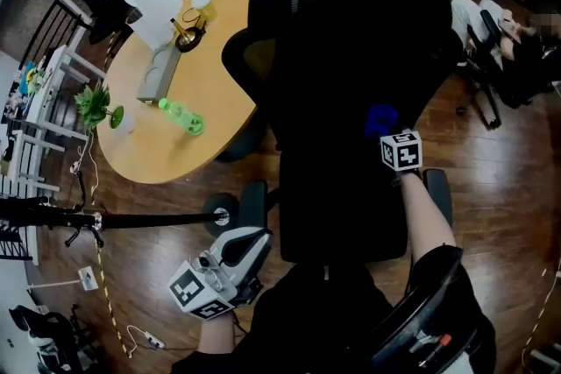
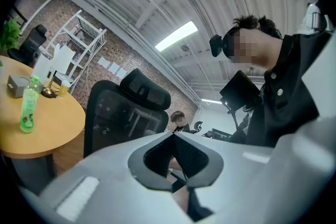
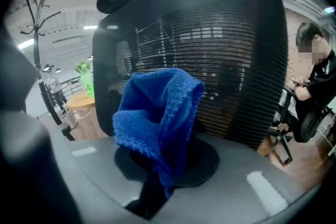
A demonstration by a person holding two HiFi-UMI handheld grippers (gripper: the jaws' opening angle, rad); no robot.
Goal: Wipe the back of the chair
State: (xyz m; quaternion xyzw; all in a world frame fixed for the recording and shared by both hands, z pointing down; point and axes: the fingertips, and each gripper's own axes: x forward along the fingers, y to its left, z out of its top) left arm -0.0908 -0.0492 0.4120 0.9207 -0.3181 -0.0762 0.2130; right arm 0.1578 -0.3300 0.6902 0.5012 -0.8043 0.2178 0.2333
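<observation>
Black mesh chair back (image 3: 236, 60) — ribbed (blue cloth (image 3: 157, 113) close)

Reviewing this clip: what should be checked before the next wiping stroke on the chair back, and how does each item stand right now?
1. Grip: the blue cloth is clamped in the right gripper: ok.
2. Aim: the cloth points at the mesh of the chair back: ok.
3. Contact: the cloth pressing on the mesh: cannot tell.
4. Free side: the left gripper is shut, empty and held off the chair: ok.
5. Chair braced against turning: not ok, neither gripper holds it.
</observation>
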